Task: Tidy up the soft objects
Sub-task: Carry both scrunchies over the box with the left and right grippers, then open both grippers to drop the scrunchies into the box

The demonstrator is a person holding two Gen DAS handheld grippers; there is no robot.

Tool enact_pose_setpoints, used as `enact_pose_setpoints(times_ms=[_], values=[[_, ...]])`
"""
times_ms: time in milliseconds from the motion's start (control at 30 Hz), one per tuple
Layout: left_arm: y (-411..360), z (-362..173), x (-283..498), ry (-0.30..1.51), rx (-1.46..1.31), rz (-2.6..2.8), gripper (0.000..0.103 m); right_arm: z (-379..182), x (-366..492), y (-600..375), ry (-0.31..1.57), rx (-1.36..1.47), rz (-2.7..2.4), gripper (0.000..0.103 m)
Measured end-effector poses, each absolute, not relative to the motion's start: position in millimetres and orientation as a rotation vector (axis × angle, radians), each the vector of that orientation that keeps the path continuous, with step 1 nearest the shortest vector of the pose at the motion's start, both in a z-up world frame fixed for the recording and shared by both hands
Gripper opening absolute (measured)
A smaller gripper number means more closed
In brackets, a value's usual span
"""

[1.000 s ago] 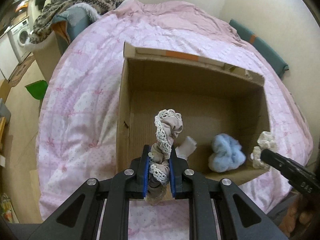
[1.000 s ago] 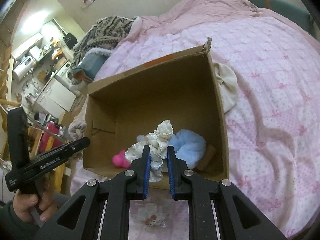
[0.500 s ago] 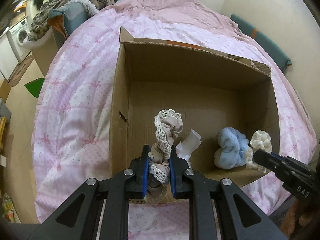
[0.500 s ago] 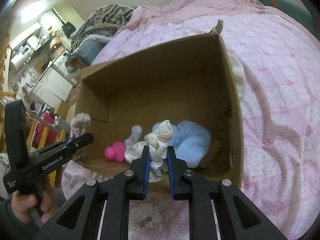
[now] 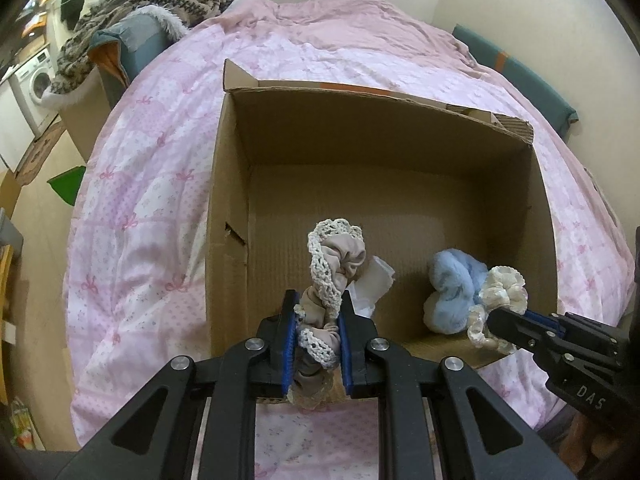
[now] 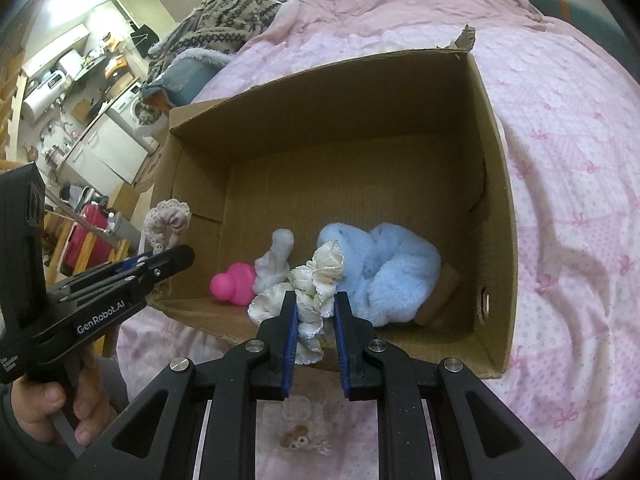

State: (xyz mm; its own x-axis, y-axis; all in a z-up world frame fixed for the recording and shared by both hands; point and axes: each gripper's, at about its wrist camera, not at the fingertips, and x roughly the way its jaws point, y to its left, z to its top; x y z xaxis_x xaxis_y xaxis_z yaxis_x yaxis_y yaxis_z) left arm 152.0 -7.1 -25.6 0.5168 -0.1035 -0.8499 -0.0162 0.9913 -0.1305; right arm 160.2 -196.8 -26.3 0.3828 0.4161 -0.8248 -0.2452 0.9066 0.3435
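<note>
While a blue plush (image 6: 384, 264), a pink toy (image 6: 236, 282) and a grey toy (image 6: 276, 260) are already lodged in the cardboard box (image 5: 400, 148), a beige lace scrunchie (image 5: 334, 264) is clamped in the left gripper (image 5: 318, 344) and a cream scrunchie (image 6: 316, 280) in the right gripper (image 6: 316, 344), both held at the near rim, yet to be dropped in.

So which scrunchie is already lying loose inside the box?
The fluffy blue scrunchie, on the box floor. The two lace-trimmed ones are each clamped in fingers.

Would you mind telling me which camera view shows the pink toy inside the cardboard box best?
The right wrist view: the pink toy sits in plain sight on the floor of the cardboard box, beside a grey soft piece. In the left wrist view it cannot be seen; the left gripper and its beige scrunchie fill that area.
</note>
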Motion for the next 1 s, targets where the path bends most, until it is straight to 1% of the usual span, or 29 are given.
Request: enact_pose_setpoints(times_ms=[467,533,600,667,733,800,900,967,1000], values=[[-5.1,-26.5,152.3,1.024,-0.133,-0.053,0.016,-25.4,159.3,-204.3,1.087,0.21,0.418,0.018],[-5.4,-26.1,152.2,1.023,-0.13,-0.05,0.021,-25.3,159.6,-206.0,1.089,0.22,0.416,0.018],[-6.0,-25.3,152.1,1.021,-0.13,-0.05,0.022,-23.9,159.5,-208.6,1.085,0.234,0.416,0.019],[-6.9,-24.3,152.0,1.018,-0.129,-0.055,0.024,-21.4,159.0,-210.6,1.073,0.243,0.414,0.023],[-7.6,-23.0,151.4,1.012,-0.127,-0.06,0.03,-19.8,159.0,-212.2,1.065,0.254,0.414,0.025],[-8.4,-21.0,150.3,1.001,-0.127,-0.069,0.032,-19.0,159.1,-213.5,1.062,0.263,0.412,0.026],[-9.3,-17.3,149.4,0.984,-0.12,-0.07,0.032,-18.3,159.3,-214.2,1.056,0.266,0.403,0.03],[-9.0,-15.3,148.9,0.976,-0.125,-0.07,0.038,-17.4,158.7,-215.8,1.05,0.276,0.402,0.033],[-8.9,-14.3,148.6,0.971,-0.127,-0.069,0.046,-16.6,158.4,-216.7,1.045,0.28,0.4,0.043]])
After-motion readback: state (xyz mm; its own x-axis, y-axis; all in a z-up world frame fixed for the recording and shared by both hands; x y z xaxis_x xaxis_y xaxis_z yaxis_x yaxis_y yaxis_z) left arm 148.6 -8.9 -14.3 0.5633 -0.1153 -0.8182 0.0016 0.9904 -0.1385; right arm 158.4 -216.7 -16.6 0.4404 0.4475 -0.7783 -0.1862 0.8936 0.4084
